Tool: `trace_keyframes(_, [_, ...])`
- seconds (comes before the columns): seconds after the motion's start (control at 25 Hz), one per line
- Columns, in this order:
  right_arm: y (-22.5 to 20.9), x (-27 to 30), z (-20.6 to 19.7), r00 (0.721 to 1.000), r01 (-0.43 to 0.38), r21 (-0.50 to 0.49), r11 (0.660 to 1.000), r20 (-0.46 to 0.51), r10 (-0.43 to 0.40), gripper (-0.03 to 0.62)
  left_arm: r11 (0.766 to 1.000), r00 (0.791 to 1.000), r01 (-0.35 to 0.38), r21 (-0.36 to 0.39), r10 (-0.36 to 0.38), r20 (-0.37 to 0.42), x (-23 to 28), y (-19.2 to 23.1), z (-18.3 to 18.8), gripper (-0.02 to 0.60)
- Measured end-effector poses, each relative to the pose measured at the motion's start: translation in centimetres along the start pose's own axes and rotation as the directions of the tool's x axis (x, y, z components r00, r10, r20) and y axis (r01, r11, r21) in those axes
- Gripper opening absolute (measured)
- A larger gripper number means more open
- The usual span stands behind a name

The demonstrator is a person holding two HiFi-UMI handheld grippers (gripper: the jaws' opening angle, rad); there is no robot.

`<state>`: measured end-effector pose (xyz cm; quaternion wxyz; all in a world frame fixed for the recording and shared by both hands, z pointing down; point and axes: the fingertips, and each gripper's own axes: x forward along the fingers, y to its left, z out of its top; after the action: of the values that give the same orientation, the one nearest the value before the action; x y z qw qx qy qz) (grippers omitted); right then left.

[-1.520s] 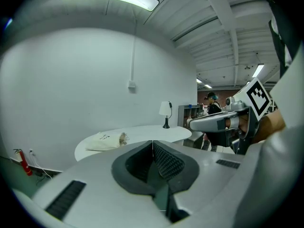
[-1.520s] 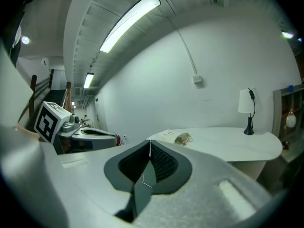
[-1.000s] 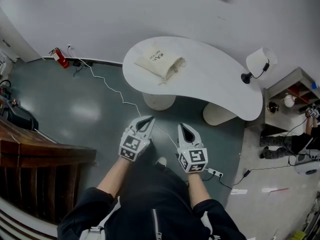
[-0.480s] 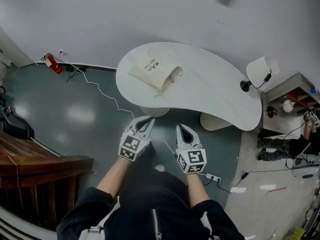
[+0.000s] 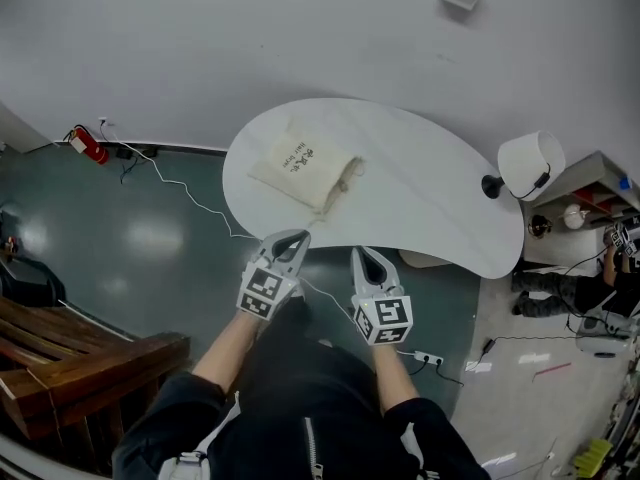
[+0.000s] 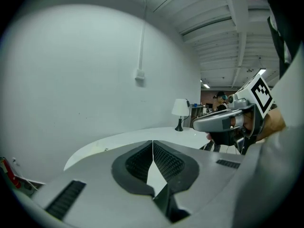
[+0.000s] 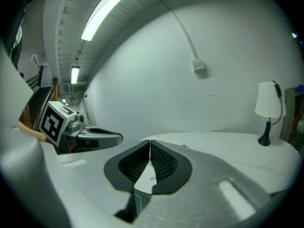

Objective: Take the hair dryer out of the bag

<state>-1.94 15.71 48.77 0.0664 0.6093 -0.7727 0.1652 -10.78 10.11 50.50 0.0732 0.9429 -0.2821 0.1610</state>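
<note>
- The left gripper (image 5: pixel 293 236) and the right gripper (image 5: pixel 362 255) are held side by side in front of the person's body. Both point at the near edge of the table (image 5: pixel 430 183), and neither has reached over it.
- The left gripper's fingers (image 6: pixel 140 163) are clenched together with nothing between them. The right gripper's fingers (image 7: pixel 161 163) are pressed tight in the same way and also hold nothing.
- That fits carrying the tools towards the work, since nothing is within reach to grasp. The fingers will probably have to part before either gripper can take hold of cloth.
- The bag (image 5: pixel 305 168), a pale drawstring pouch with dark print, lies flat on the left part of the table, well apart from both grippers. Its gathered mouth points right, towards the table's middle.
- The hair dryer is not visible. It is presumably inside the bag, so the task has not begun.
- A lamp (image 5: pixel 530 160) stands at the table's right end, well away from the bag, so it should not hinder the work.
- Count: two grippers, one bag, one table, one lamp, and one red fire extinguisher (image 5: pixel 82 146) on the floor by the wall.
</note>
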Motion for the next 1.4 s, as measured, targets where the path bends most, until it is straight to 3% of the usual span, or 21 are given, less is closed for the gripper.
trace_keyframes(0.4, [0.0, 7.3, 1.2, 0.999, 0.029, 0.011, 1.0, -0.026, -0.029, 0.005, 0.999, 0.999, 0.034, -0.03, -0.035, -0.024, 2.4, 6.8, -0.4, 0.014])
trace_keyframes(0.88, [-2.9, 9.5, 0.9, 0.995, 0.072, 0.026, 0.997, -0.071, -0.07, 0.005, 0.996, 0.996, 0.076, -0.041, -0.078, -0.053, 6.1, 8.7, -0.8, 0.014])
trace_keyframes(1.4, [-8.5, 16.8, 2.2, 0.99, -0.094, -0.037, 0.995, -0.109, 0.09, 0.005, 0.997, 0.995, -0.054, -0.05, 0.049, -0.084, 12.6, 11.8, 0.1, 0.015])
